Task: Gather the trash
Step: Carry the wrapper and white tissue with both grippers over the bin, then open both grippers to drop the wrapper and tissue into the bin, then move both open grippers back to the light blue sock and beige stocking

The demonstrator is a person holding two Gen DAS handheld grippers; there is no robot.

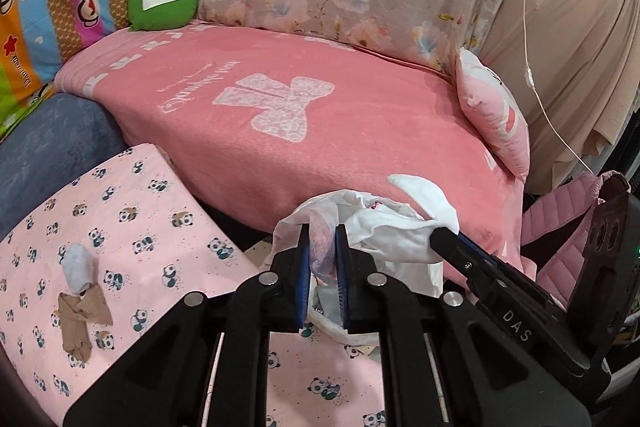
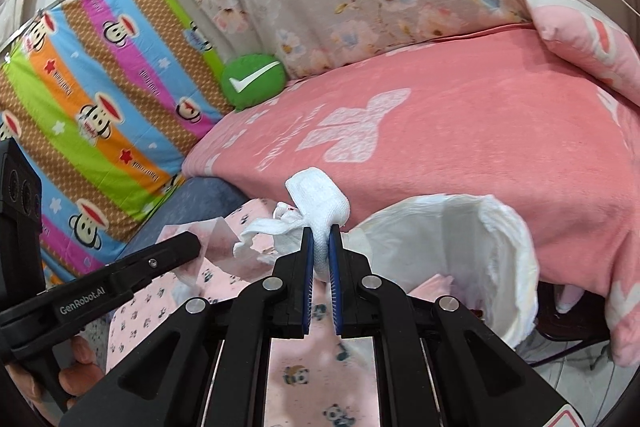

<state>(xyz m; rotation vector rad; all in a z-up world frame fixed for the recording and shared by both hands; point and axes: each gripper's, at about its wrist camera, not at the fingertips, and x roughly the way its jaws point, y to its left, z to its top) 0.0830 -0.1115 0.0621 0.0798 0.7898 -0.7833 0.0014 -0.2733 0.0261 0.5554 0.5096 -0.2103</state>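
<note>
1. "DAS" read on the right gripper [image 1: 444, 239]; "GenRobot.AI" on the left gripper [image 2: 196, 245]
2. The left gripper pinched the rim of a white plastic bag [image 1: 384, 235], at six o'clock of the pink blanket [image 1: 320, 131]
3. The right gripper pinched a white wad [image 2: 320, 203] at the bag's ten o'clock
4. A crumpled tissue [image 1: 78, 265] lay on the panda sheet [image 1: 152, 227]

The left tool [image 1: 323, 233], of matte black plastic, carries two blue ribbed pads [image 1: 305, 267] on angular linkage arms fixed with round silver pins, and its side bears white "GenRobot.AI" lettering at 9 o'clock in the right wrist view. The right tool [image 2: 321, 234] is built alike, black with blue pads [image 2: 309, 259]; in the left wrist view at 4 o'clock it shows a small screw and white "DAS" lettering.
</note>
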